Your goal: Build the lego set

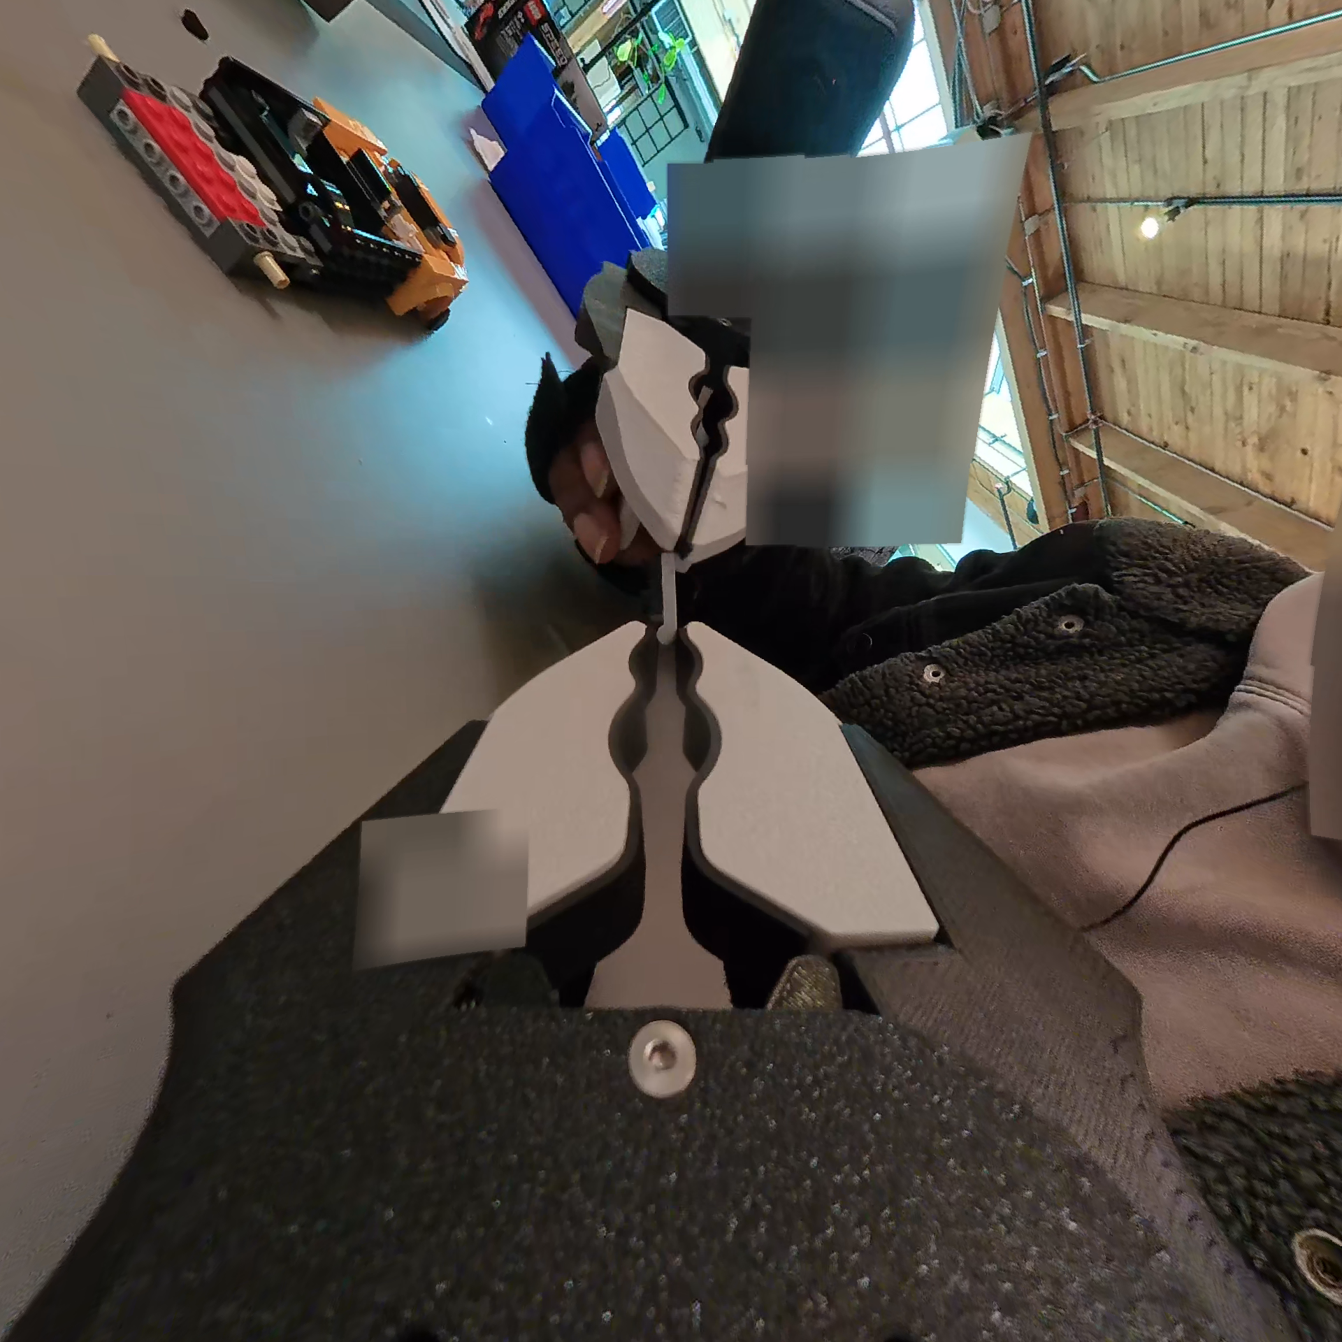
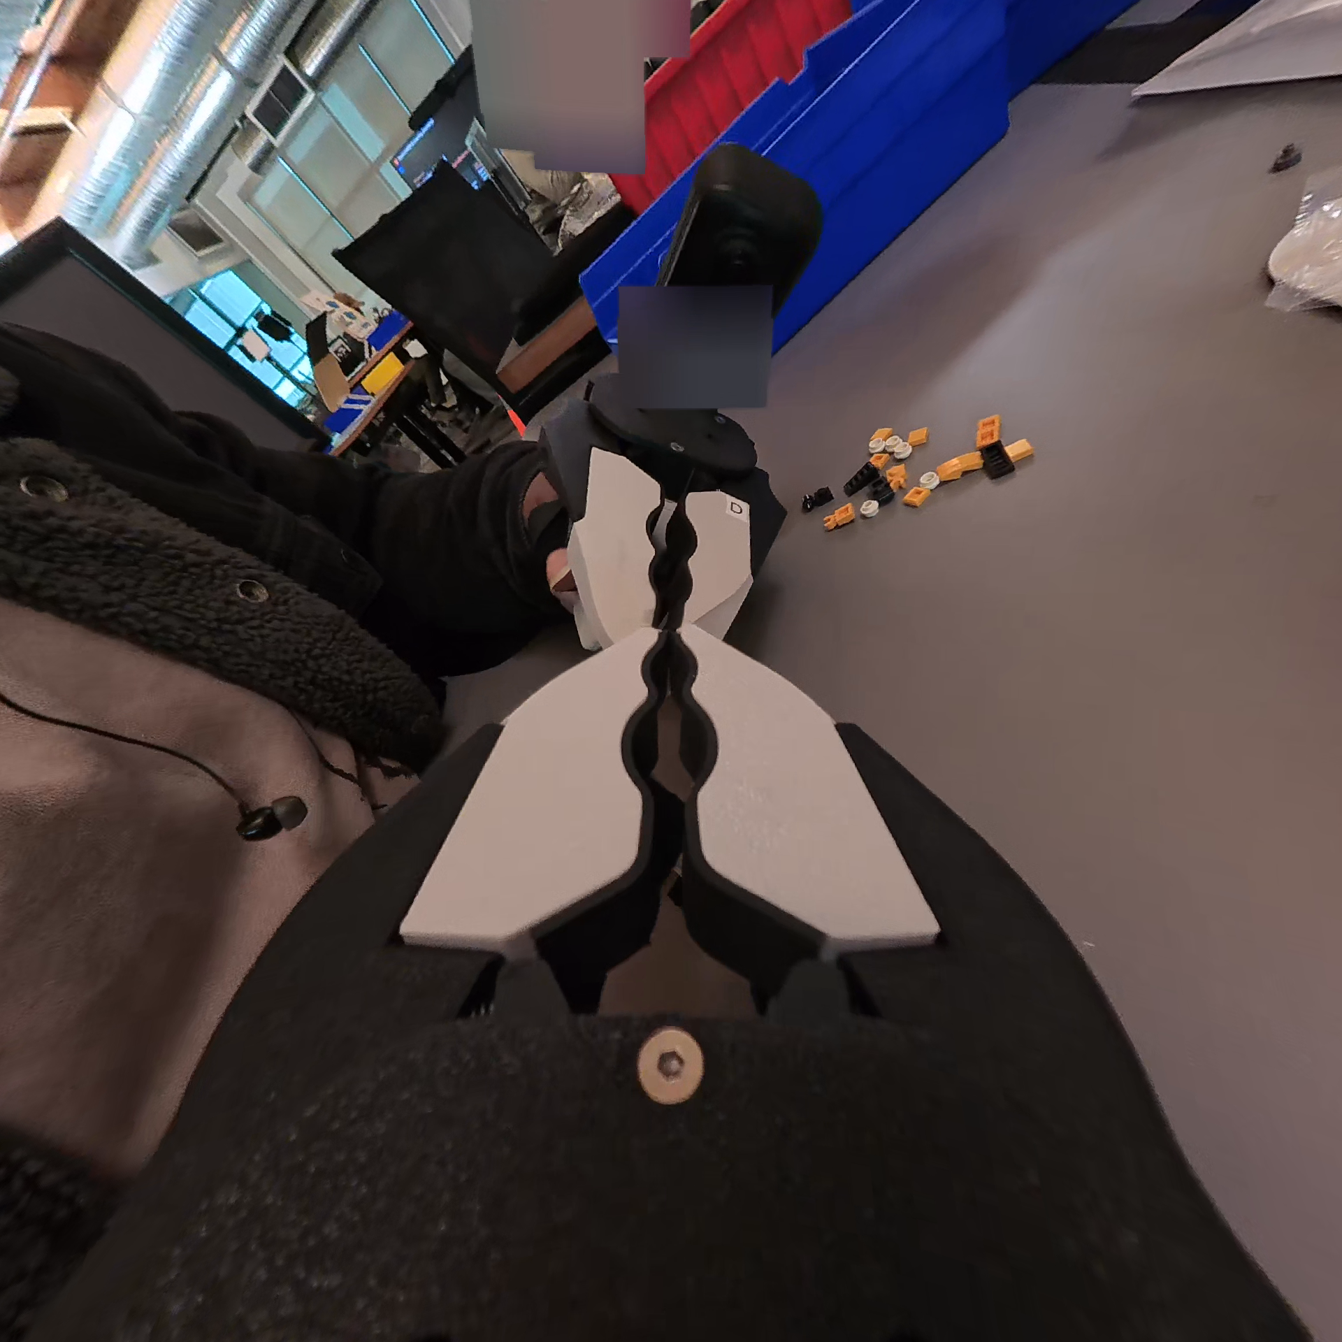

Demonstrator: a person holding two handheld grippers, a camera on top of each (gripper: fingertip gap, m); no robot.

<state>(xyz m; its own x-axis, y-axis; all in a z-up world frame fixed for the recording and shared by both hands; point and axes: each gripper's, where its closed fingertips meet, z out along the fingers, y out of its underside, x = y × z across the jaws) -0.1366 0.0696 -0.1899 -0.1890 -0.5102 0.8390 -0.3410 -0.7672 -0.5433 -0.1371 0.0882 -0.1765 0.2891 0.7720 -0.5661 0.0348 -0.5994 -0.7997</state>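
Observation:
My left gripper [image 1: 668, 637] is shut on one end of a thin light-grey Lego piece [image 1: 668, 599], held above the table. My right gripper [image 1: 682, 555] faces it tip to tip and is shut on the piece's other end. In the right wrist view my right gripper [image 2: 667, 639] meets the left gripper [image 2: 664, 617] nose to nose, and the piece is hidden between the tips. A partly built car [image 1: 290, 189], orange and black with a red plate on a dark grey frame, lies on the grey table [image 1: 218, 581] at the far left.
Several loose orange, black and grey pieces [image 2: 922, 468] lie on the table to the right. Blue bins [image 2: 871, 167] stand at the table's far edge and also show in the left wrist view [image 1: 566, 196]. A plastic bag [image 2: 1307, 247] lies at the right edge. The person's jacket [image 2: 181, 617] is close behind. Less than 4 cm separates the two grippers' tips. The partly built car [image 1: 290, 189] is about equally far from each gripper, around 20 centimetres.

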